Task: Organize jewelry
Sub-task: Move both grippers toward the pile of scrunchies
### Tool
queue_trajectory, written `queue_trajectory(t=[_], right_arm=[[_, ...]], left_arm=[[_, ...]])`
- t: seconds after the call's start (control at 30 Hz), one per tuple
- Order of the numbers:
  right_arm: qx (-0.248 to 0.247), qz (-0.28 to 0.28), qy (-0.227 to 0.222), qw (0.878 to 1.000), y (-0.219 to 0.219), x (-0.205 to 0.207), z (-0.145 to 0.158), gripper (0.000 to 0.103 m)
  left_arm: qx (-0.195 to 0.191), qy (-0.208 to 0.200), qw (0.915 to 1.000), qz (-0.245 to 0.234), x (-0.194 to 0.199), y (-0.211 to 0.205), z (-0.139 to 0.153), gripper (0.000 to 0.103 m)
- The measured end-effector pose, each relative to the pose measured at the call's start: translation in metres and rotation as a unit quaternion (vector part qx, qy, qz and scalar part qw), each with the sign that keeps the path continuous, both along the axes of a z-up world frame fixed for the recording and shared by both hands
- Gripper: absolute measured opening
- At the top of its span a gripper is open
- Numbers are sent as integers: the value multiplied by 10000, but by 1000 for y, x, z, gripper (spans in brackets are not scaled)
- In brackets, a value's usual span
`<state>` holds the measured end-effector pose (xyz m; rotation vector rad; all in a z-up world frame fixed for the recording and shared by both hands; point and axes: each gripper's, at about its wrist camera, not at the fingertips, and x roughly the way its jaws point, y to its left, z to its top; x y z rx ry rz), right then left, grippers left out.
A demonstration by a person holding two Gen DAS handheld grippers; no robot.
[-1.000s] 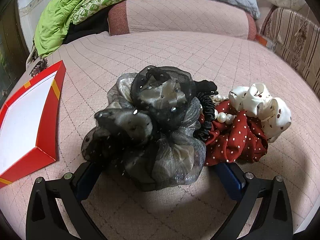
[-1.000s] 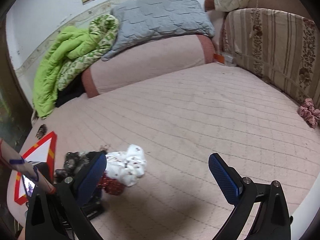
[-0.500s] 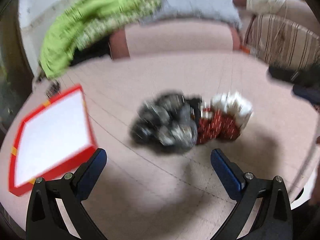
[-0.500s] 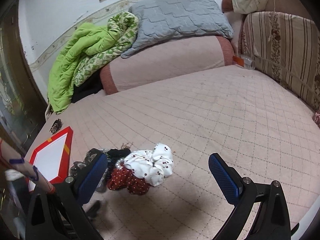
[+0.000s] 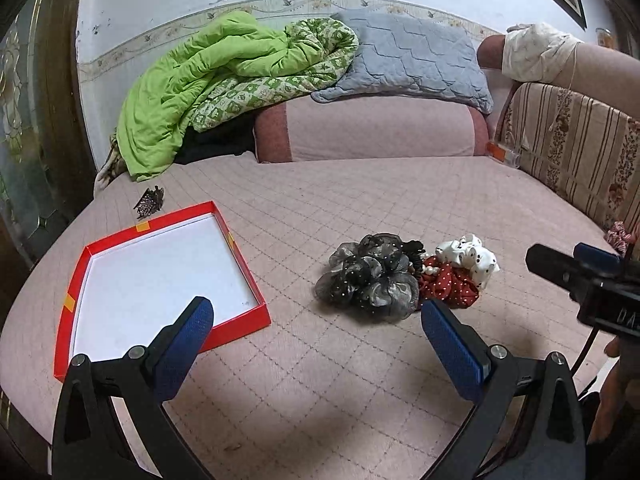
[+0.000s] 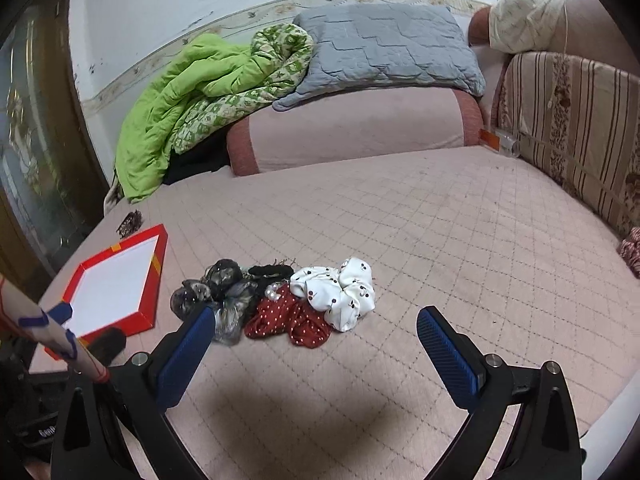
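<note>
Since a second earlier the left gripper (image 5: 316, 330) had pulled back and up from the scrunchie pile (image 5: 404, 276), which then filled its view and now lay small ahead of it. Left wrist view: quilted pink bedspread (image 5: 360, 200) as work surface; pink bolster (image 5: 372, 128) at the far edge, with a green quilt (image 5: 208, 80) and a grey pillow (image 5: 408, 60) heaped on it against a pale wall; striped cushion (image 5: 572, 152) to the right. Left jaws stood wide apart, holding nothing. Pile lay ahead, between the fingertips but nearer the right finger, not touching either: black-grey organza scrunchie (image 5: 368, 280), red dotted scrunchie (image 5: 450, 286) and white spotted scrunchie (image 5: 470, 258) touching one another. Red tray (image 5: 240, 264) with a white floor lay to the left, its near corner behind the left finger; a dark hair clip (image 5: 149, 202) sat just beyond its far edge. Right gripper's body (image 5: 580, 280) entered at the right edge. Right wrist view: same bed and bedding; right gripper (image 6: 314, 338) wide apart and empty. Pile (image 6: 280, 300) lay ahead toward the left finger, whose tip overlapped the organza scrunchie (image 6: 224, 292) in the picture; contact could not be told. White scrunchie (image 6: 340, 288) lay between the fingers, well clear of the right one. Tray (image 6: 154, 276) stood left of the pile, apart from it.
</note>
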<state>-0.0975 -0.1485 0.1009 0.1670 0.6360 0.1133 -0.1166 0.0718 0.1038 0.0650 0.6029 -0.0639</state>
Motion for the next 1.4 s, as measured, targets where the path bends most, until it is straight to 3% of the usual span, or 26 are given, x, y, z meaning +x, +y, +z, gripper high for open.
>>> queue_trajectory(t=[1.17, 1.33, 1.4], right_arm=[[-77, -1, 91, 9999, 3, -4, -6, 103], [-37, 6, 148, 9999, 1, 1, -10, 101], [14, 38, 198, 9998, -1, 5, -12, 96]], left_arm=[[-16, 38, 9998, 180, -1, 7, -2, 103], [-210, 209, 9995, 148, 10, 13, -7, 103], [-350, 347, 9987, 125, 19, 16, -9, 103]])
